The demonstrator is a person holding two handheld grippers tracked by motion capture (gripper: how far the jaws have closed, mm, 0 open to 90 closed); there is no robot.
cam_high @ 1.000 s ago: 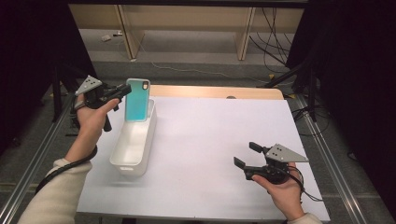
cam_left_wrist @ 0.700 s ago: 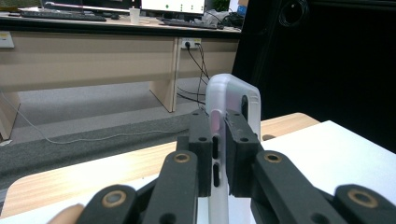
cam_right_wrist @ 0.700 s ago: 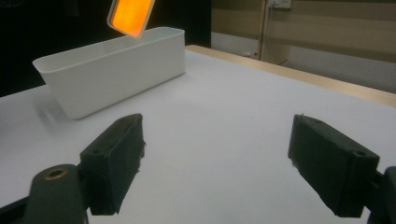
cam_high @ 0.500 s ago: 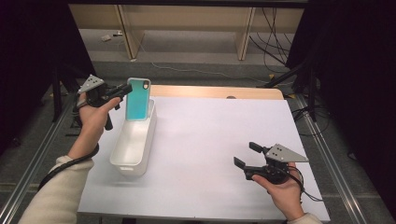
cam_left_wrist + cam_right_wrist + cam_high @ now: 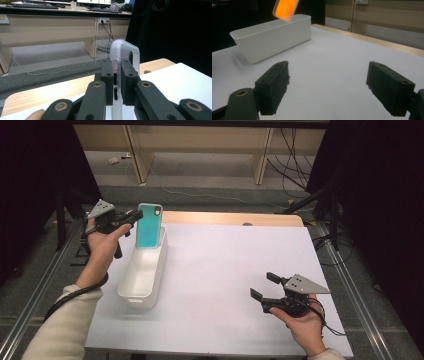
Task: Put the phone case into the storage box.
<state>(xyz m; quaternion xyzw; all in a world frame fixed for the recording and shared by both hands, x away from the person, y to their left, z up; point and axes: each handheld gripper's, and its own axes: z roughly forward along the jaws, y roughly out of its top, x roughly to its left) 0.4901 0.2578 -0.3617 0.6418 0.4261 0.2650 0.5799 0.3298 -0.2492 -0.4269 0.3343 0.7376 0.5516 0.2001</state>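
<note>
- Phone case (image 5: 149, 226), teal in the high view, hangs upright over the far end of the white bin (image 5: 131, 292), which lies on the left of the white table (image 5: 240, 265); nearest us, our right gripper (image 5: 264, 287) idles low at the table's near right corner, jaws spread wide with nothing between them.
- Mid-table, we see bare white surface between the right hand and the bin, the two well apart.
- Farther off, our left gripper (image 5: 136, 215) clamps the case by one long edge; in the left gripper view the pads (image 5: 128, 75) press either side of the thin translucent rim (image 5: 117, 82).
- We judge this the placing step: the case is carried over the bin, not yet let go. The next move calls for lowering it inside the walls, then easing the jaws apart.
- Views differ: the right gripper view renders the case (image 5: 286, 9) glowing orange above the bin (image 5: 272, 37), while the left gripper view shows its side button cutouts and the desks (image 5: 50, 27) beyond, which the high view cannot.
</note>
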